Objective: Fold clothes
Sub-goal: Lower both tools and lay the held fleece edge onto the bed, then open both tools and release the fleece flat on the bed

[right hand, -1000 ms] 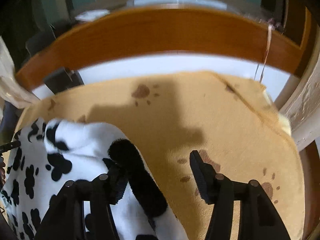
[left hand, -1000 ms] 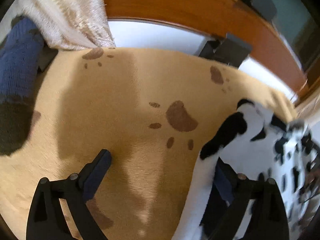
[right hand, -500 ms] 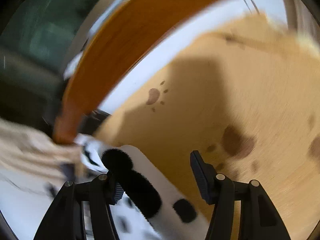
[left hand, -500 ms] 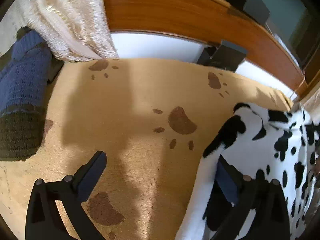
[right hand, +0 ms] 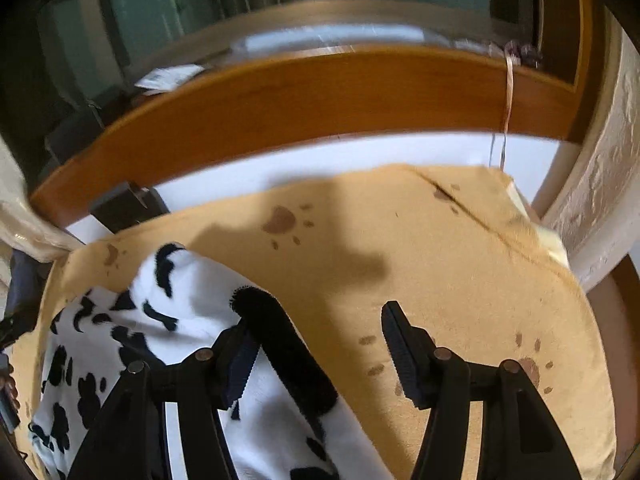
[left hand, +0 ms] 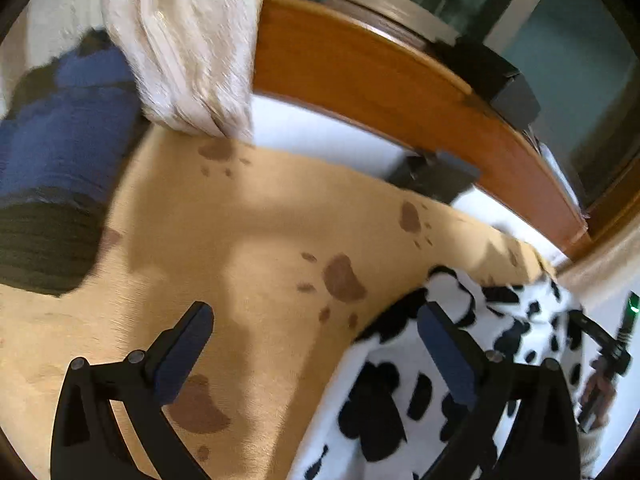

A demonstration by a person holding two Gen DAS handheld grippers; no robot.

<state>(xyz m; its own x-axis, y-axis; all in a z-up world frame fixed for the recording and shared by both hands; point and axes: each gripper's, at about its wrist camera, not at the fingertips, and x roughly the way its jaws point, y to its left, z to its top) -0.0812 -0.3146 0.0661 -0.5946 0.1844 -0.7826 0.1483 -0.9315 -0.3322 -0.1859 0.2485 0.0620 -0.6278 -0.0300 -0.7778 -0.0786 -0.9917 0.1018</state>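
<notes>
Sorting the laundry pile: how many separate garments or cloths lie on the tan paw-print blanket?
2 in view: a black-and-white spotted fleece on the blanket's right side, and a rolled blue-and-black knit at its left edge. Others may lie outside the views.

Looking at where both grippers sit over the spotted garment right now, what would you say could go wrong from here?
1. Both the left gripper and right gripper are open, so the spotted garment is unheld and a fold could slump.
2. It lies on the tan paw-print blanket; closing low might pinch both layers.
3. The black cuff lies across the right gripper's finger and may snag.
</notes>
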